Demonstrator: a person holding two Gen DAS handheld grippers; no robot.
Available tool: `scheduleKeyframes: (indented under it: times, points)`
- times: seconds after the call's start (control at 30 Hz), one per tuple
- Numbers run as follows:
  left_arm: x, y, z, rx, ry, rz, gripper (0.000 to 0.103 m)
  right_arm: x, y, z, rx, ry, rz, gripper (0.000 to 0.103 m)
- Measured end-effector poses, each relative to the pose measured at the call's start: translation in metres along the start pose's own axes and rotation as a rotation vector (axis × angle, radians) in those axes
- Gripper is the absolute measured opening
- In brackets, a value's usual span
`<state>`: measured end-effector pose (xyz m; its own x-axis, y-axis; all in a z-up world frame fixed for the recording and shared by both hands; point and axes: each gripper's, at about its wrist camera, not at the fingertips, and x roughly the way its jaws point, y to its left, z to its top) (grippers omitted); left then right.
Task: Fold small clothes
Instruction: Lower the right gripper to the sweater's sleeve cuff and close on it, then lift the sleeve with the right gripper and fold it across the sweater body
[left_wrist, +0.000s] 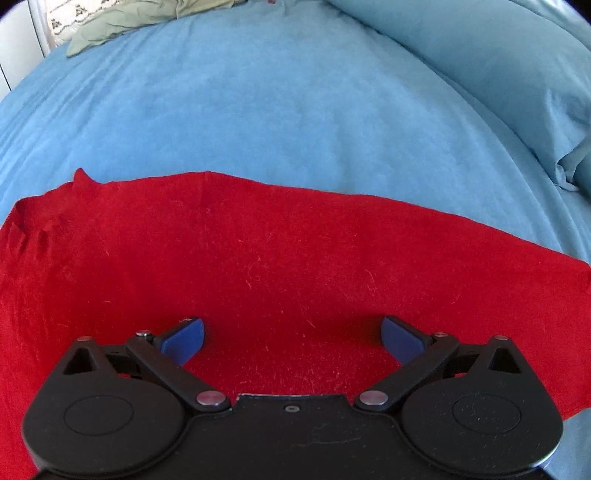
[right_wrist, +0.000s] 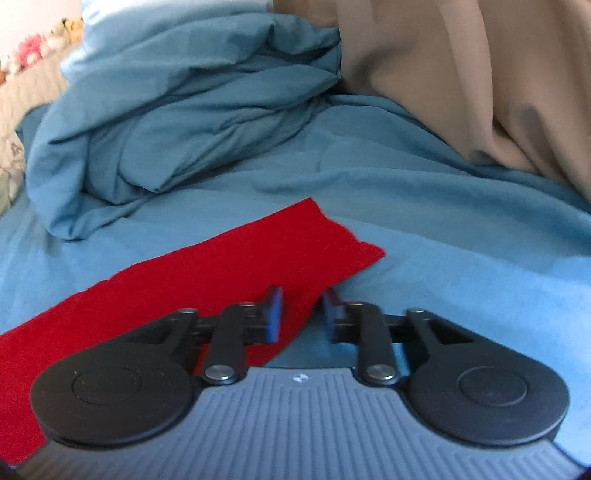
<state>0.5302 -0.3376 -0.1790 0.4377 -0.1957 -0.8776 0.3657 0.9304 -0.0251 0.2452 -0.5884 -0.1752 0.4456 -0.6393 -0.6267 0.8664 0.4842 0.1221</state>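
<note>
Two grippers hover over a red cloth (left_wrist: 258, 266) spread on the blue bedsheet (left_wrist: 258, 110): left gripper (left_wrist: 291, 338) spread wide; right gripper (right_wrist: 301, 314) narrowed around its five-o'clock edge, pinch unclear. Soft, limp felt; corners look best.

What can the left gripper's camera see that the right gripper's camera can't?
Only the left wrist view shows a crumpled green cloth at the far edge of the bed, a pale blue pillow, and the left gripper wide open over the cloth. Only the right wrist view shows a heaped blue duvet, a beige curtain, soft toys, and the right gripper, its jaws narrow astride the cloth's edge. Both show the red cloth on the blue sheet.
</note>
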Motion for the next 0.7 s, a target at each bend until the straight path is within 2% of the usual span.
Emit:
scheduleKeyframes:
  times: [0.03,0.07,0.17,0.3,0.4,0.5,0.6,0.7]
  points:
    - [0.000,0.002,0.000,0.012,0.006,-0.010,0.103,-0.001,0.004,0.003,-0.022,0.012,-0.007,0.022]
    - [0.000,0.005,0.002,0.017,0.011,-0.023,0.103,-0.002,0.008,0.005,-0.040,0.021,-0.010,0.020]
    - [-0.010,0.023,0.007,0.011,0.010,-0.060,0.102,-0.017,0.024,0.016,-0.063,0.012,0.013,0.020]
    - [-0.047,0.068,0.015,-0.028,-0.064,-0.055,0.102,-0.053,0.063,0.041,-0.021,-0.028,0.120,0.020]
    - [-0.081,0.118,0.017,-0.065,-0.110,-0.020,0.103,-0.092,0.112,0.057,0.007,-0.059,0.254,0.020]
    - [-0.108,0.175,0.014,-0.100,-0.142,0.034,0.103,-0.132,0.178,0.059,0.001,-0.066,0.430,0.020]
    - [-0.124,0.235,0.008,-0.154,-0.156,0.070,0.103,-0.166,0.251,0.039,-0.047,-0.023,0.640,0.020]
    - [-0.134,0.287,-0.009,-0.224,-0.178,0.115,0.103,-0.192,0.324,-0.011,-0.175,0.033,0.823,0.020]
